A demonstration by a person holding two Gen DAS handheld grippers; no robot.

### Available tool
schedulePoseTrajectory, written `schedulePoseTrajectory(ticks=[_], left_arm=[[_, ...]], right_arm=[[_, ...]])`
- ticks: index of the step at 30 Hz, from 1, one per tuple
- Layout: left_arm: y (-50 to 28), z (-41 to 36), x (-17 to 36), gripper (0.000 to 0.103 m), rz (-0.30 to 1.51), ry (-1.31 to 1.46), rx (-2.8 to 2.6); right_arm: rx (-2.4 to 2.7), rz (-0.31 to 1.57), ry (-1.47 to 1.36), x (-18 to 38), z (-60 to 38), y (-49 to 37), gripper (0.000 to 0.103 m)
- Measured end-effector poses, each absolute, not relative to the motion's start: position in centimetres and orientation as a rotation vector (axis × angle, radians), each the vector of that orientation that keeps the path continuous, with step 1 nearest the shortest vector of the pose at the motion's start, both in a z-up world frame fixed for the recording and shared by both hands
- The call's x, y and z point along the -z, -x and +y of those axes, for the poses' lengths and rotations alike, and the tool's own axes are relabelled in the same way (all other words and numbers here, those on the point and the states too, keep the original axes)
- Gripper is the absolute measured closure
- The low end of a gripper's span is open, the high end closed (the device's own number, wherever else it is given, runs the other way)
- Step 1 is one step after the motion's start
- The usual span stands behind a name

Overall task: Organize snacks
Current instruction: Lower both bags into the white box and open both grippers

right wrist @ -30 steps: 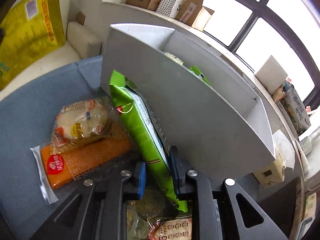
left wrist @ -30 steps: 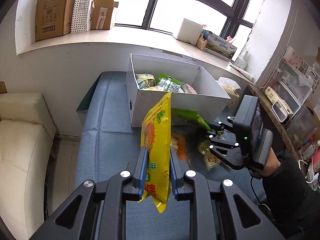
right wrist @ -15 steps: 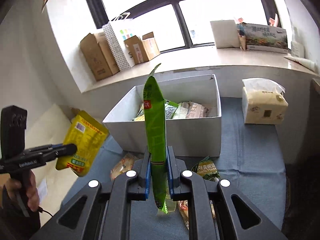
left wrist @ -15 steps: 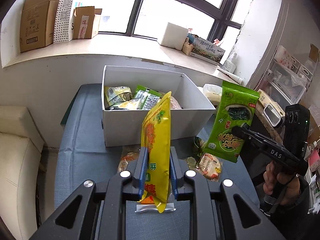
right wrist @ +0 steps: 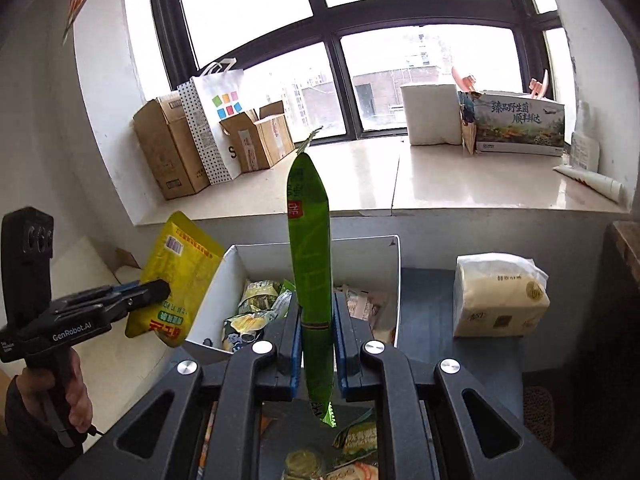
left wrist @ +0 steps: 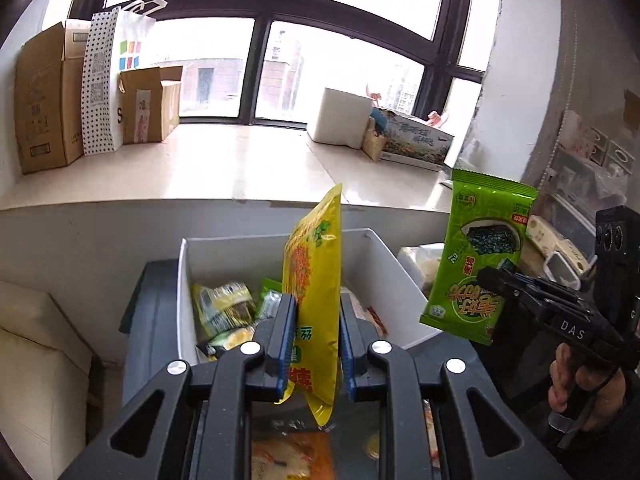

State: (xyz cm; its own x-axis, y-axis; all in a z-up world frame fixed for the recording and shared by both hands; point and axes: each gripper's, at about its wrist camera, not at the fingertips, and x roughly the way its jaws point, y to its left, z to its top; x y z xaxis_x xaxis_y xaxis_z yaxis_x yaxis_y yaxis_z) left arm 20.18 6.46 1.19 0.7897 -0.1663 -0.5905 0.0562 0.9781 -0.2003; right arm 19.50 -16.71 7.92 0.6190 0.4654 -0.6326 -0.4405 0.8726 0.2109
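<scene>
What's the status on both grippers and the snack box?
Left gripper shut on yellow pouch. Right gripper shut on green seaweed pack. White box ahead, part filled; nothing blocking.

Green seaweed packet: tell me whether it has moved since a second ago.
Yes. The green seaweed packet, then leaning low against the white box, now hangs above its rim in the right gripper.

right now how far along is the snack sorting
Partly done: several packets already lie in the white box. In hand: the left gripper is shut on a yellow pouch, and the right gripper is shut on a green seaweed packet, both held up in front of the box. Left: a few loose snacks on the blue table below the fingers.
</scene>
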Motion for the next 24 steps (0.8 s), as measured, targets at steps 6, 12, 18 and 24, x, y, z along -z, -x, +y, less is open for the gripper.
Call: schedulePoseTrajectory(ticks=[6, 12, 18, 24], left_arm=[[-25.2, 7.8, 1.4, 0.073, 0.698, 0.072, -0.043], [-24.8, 9.9, 3.1, 0.002, 0.682, 0.059, -0.128], [-23.1, 11.6, 2.7, 0.001, 0.711, 0.125, -0.118], [-18.9, 9.5, 0.9, 0.001, 0.676, 0.041, -0.079]], right_arm=[[-0.497, 0.873, 0.012, -5.2, -14.1, -25.4, 0.085], [-0.429, 0.866, 0.015, -4.1, -14.4, -25.9, 0.000], [-0.416, 0.790, 0.086, -5.1, -13.7, -23.5, 0.000], [-0.461, 0.748, 0.059, -6.3, -13.9, -20.9, 0.000]])
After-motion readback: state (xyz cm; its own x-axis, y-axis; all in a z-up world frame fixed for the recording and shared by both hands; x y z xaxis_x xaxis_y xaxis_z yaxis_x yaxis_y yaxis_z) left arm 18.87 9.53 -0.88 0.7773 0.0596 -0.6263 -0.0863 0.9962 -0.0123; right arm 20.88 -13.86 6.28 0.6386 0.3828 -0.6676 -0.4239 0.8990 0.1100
